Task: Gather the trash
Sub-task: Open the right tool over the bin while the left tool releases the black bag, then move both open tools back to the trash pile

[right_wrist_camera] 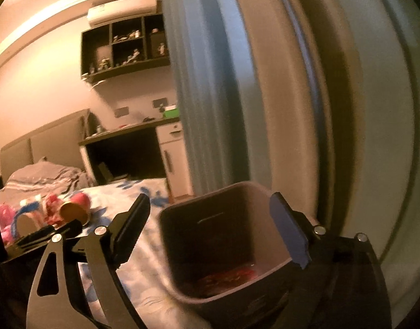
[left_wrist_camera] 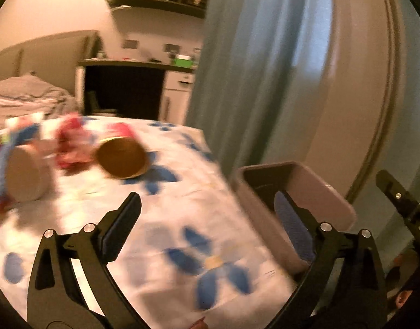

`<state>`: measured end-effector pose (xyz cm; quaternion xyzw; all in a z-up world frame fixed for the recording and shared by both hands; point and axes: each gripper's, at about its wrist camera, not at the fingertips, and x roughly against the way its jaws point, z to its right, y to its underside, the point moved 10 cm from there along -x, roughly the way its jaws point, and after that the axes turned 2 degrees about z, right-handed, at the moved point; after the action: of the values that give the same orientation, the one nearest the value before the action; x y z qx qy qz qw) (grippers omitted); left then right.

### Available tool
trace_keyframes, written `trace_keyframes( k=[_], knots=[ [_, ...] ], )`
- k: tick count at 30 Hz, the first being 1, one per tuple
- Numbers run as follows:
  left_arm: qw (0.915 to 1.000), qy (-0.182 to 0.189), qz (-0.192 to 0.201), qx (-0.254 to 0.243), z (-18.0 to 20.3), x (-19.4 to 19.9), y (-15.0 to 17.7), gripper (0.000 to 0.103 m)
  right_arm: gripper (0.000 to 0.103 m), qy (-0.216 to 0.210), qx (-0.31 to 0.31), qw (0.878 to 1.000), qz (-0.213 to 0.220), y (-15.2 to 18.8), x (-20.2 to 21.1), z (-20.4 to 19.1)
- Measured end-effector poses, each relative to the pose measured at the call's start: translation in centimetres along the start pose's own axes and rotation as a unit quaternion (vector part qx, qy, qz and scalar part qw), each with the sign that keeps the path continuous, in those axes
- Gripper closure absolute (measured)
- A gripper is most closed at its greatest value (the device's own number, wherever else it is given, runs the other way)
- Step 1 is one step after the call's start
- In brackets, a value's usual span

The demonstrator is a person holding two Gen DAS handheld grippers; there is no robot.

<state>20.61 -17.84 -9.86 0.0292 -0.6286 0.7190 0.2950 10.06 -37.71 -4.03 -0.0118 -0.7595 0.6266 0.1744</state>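
Trash lies on the far left of a bed with a white, blue-flowered sheet [left_wrist_camera: 160, 219]: a red paper cup on its side [left_wrist_camera: 121, 155], a second tube-like cup [left_wrist_camera: 23, 175] and crumpled red wrappers [left_wrist_camera: 73, 142]. They also show small in the right wrist view [right_wrist_camera: 73, 208]. A grey bin [left_wrist_camera: 319, 192] stands at the bed's right edge; red trash [right_wrist_camera: 229, 275] lies at its bottom. My left gripper [left_wrist_camera: 207, 205] is open and empty above the sheet, near the bin. My right gripper [right_wrist_camera: 210, 205] is open and empty over the bin's [right_wrist_camera: 253, 197] mouth.
A blue curtain [left_wrist_camera: 251, 68] and a pale wall [left_wrist_camera: 360, 82] stand behind the bin. A dark desk [left_wrist_camera: 127, 87] with white drawers, wall shelves [right_wrist_camera: 122, 46] and a padded headboard [right_wrist_camera: 45, 142] are at the back. Grey bedding [left_wrist_camera: 26, 96] lies far left.
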Motion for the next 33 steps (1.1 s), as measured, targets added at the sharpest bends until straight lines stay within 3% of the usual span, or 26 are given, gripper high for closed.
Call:
trace_keyframes(
  k=[8, 14, 18, 26, 33],
  knots=[
    [0.9927, -0.117, 0.026, 0.016, -9.7, 6.2, 0.7, 0.007, 0.017, -0.063, 0.016, 0.998, -0.027, 1.8, 1.0, -6.5],
    [0.9768, -0.205, 0.057, 0.03, -16.9, 11.9, 0.6, 0.007, 0.017, -0.115, 0.042, 0.991, -0.049, 3.3, 1.3, -13.2],
    [0.9665, -0.242, 0.063, 0.057, -21.7, 14.7, 0.8, 0.007, 0.017, -0.157, 0.056, 0.984, -0.063, 4.4, 1.5, -18.1],
    [0.9531, -0.281, 0.071, 0.085, -26.9, 17.7, 1.6, 0.007, 0.017, -0.237, 0.087, 0.965, -0.067, 5.6, 2.2, -27.4],
    [0.9464, -0.296, 0.076, 0.104, -30.0, 19.0, 2.2, 0.007, 0.032, -0.283, 0.101, 0.95, -0.09, 6.9, 0.6, -33.1]
  ],
)
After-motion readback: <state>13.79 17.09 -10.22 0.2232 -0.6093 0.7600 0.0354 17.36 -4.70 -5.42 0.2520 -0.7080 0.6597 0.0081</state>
